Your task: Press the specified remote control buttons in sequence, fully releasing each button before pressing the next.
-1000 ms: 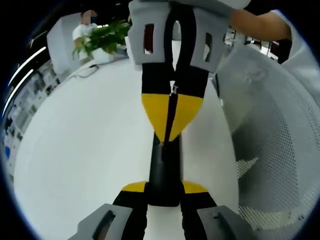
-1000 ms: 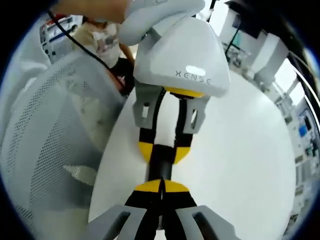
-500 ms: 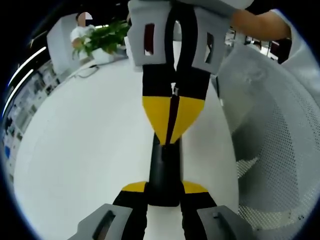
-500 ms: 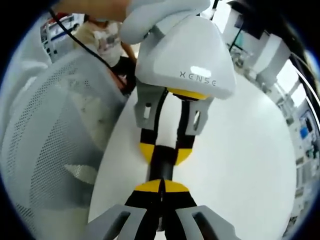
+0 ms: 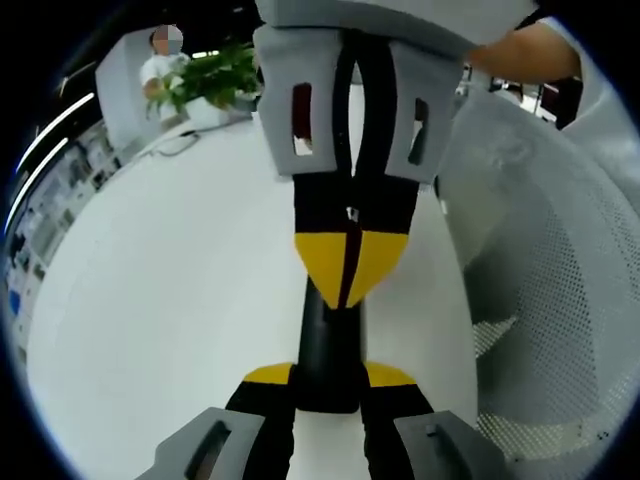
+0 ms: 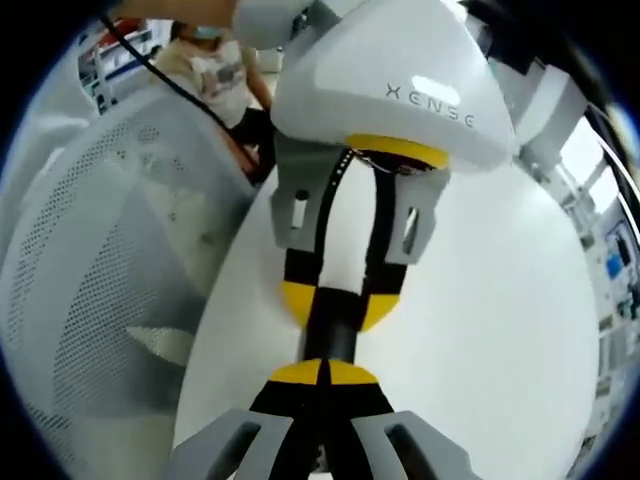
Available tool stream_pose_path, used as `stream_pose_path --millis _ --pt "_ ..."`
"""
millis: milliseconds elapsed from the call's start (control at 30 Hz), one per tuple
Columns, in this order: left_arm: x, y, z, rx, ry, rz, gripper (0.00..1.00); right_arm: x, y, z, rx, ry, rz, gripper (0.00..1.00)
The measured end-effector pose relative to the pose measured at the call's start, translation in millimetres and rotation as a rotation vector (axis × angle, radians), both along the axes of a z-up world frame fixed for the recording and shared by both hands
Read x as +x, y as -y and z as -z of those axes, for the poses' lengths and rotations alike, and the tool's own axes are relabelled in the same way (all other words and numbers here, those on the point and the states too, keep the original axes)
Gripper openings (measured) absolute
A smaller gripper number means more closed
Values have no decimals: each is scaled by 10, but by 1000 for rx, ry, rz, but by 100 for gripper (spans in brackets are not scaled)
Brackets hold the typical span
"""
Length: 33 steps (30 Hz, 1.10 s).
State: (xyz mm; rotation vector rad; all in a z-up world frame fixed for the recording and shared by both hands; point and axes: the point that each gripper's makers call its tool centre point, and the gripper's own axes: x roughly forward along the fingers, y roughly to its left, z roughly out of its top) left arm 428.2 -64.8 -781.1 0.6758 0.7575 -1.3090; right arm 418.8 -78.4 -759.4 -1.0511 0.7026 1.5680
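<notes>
black remote between both tools

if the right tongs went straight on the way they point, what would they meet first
The black remote control, gripped by the left tongs. The shut right tongs seem to touch its end, though depth is unclear.

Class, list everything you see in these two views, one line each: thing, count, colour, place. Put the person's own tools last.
remote: one, black, over the table, between the two tongs
table: one, white, under everything
mesh chair: one, white, beside the table
plant: one, green, far end of the table
bystander: one, white shirt, behind the plant
left tongs: one, grey, yellow tips, shut on the remote
right tongs: one, grey, yellow tips, shut, at the remote's other end
</notes>
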Motion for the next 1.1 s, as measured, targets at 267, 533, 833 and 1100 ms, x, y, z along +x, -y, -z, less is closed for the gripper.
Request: stream_pose_path --millis 267,533,833,1100 --pt "-3 3 1 -2 0 0 24 16 -7 58 -8 -6 -3 0" --pt "-1 5 3 -8 1 -1 24 36 -7 111 -16 -8 -7 0" --pt "-2 13 8 -16 -1 -2 24 45 12 138 -20 -20 -6 0" --pt "-2 13 7 -18 -1 1 24 42 12 153 -36 -31 -11 0"
